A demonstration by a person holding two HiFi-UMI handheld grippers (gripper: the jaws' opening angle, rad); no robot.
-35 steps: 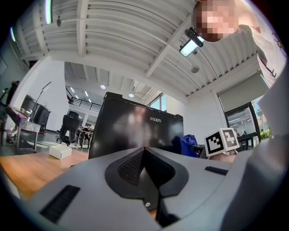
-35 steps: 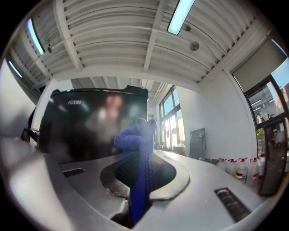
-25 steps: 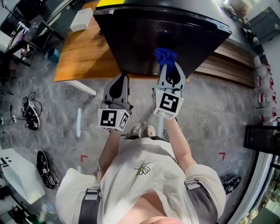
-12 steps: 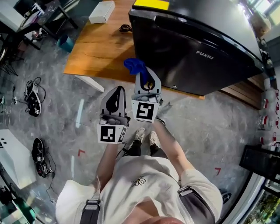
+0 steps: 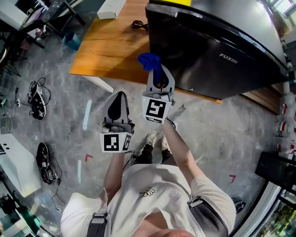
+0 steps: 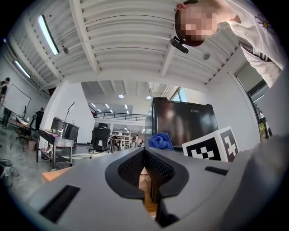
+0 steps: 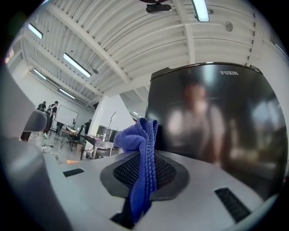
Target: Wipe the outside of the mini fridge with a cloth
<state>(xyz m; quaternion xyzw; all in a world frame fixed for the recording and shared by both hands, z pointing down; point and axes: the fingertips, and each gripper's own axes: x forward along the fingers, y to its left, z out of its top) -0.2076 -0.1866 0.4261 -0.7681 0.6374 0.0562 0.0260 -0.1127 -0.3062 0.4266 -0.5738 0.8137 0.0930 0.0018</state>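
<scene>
The black mini fridge (image 5: 217,44) stands on a wooden platform (image 5: 111,48); its glossy door (image 7: 216,122) fills the right gripper view. A bunched blue cloth (image 5: 151,61) is pinched in my right gripper (image 5: 158,76), which is shut on it and sits just off the fridge's lower left corner. The blue cloth (image 7: 140,167) sticks up between the jaws in the right gripper view. My left gripper (image 5: 117,102) hangs lower and to the left over the floor, shut with nothing in it. From the left gripper view the fridge (image 6: 185,124) and the cloth (image 6: 160,140) show ahead.
A white box (image 5: 110,8) and a black cable (image 5: 137,25) lie on the wooden platform. Shoes and cables (image 5: 36,104) lie on the grey floor at left. The person's feet (image 5: 155,140) stand just below the grippers. Wooden slats (image 5: 266,99) lie at right.
The right gripper with the cloth has swung from the fridge's front middle to its lower left corner. The left gripper has dropped a little lower and further left.
</scene>
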